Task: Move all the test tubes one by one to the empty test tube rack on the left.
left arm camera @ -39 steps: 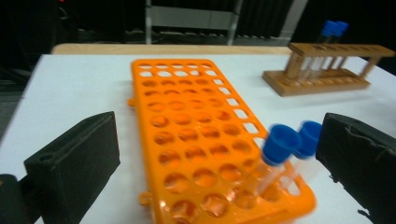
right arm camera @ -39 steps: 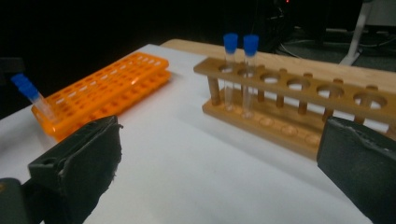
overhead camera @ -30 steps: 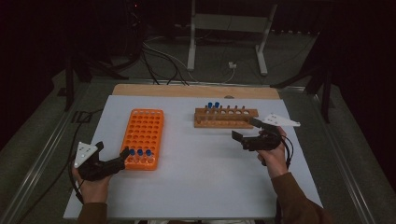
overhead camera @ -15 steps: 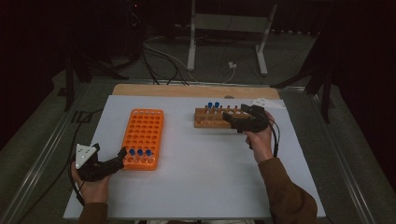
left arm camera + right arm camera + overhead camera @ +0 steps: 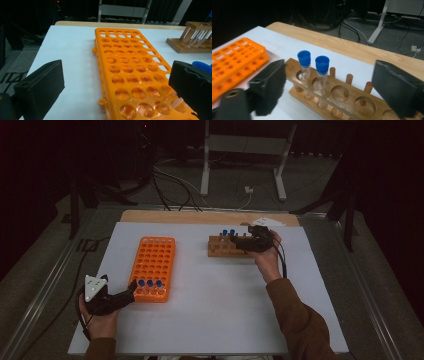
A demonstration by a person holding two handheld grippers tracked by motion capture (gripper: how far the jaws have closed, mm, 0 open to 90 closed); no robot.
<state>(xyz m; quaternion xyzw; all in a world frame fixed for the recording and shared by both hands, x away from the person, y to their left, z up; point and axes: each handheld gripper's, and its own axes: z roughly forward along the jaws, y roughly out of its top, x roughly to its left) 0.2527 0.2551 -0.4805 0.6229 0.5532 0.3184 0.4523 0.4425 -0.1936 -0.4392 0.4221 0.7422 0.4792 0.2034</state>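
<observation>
High view: white worktop [image 5: 215,320], orange rack [image 5: 152,267] toward its left edge, wooden rack [image 5: 222,251] near the far edge, right of centre. Long axis of the wooden rack runs along that far edge; tubes stand upright in it.

Your right gripper [image 5: 243,243] is at the wooden rack's right part, pointing left along it. Right gripper view: jaws have just been closing but are wide apart, nothing between the pads yet. The two blue-capped tubes [image 5: 322,72] sit ahead and left of centre between the jaws, nearer the left jaw, at the rack's end toward the orange rack. That's the relation that matters: push further along the rack's axis and centre on the nearer tube before you squeeze, else you clip both.

Your left gripper [image 5: 131,292] parks at the orange rack's near end, beside three blue-capped tubes already seated in the front row [image 5: 149,283]. Jaws open, holding nothing, straddling that rack's near left corner. Right hand is clearly the closer one to the wooden rack.
</observation>
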